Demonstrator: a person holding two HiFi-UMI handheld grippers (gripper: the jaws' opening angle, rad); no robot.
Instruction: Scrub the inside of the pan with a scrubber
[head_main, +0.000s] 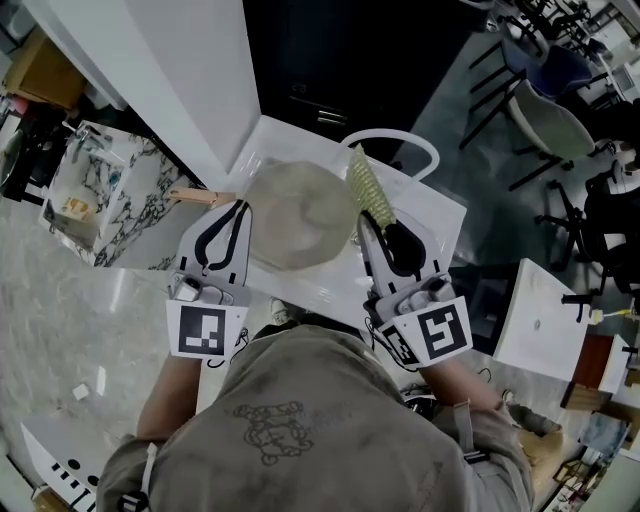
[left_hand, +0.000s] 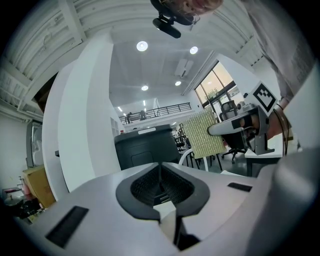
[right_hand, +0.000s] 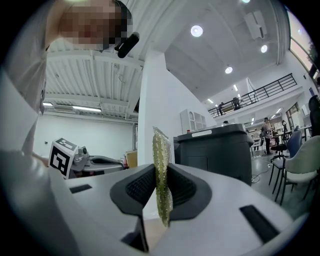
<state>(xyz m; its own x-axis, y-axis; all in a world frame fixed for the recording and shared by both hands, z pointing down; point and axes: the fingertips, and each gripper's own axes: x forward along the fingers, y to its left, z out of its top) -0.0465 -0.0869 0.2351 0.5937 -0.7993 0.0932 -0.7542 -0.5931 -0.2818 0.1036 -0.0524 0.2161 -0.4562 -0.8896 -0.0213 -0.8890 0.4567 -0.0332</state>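
scrubber (right_hand: 161, 165): yellow-green mesh sheet, upright, edge-on btw R gripper pads; in head view it sits over pan's right rim.
R gripper (head_main: 375, 228): clenched on scrubber's lower end, at pan's right side.
pan (head_main: 300, 215): round, pale inside, on white table (head_main: 440, 215); wooden handle (head_main: 195, 196) sticks out to its left.
L gripper (head_main: 236, 212): jaws pressed together, nothing seen btw them; tip at pan's left rim, just beside handle root; contact w/ pan can't be told.

White table (head_main: 285, 145); office chairs (head_main: 545, 115) upper right; marble-patterned box (head_main: 100, 200) left; black cabinet (right_hand: 215, 150) behind.
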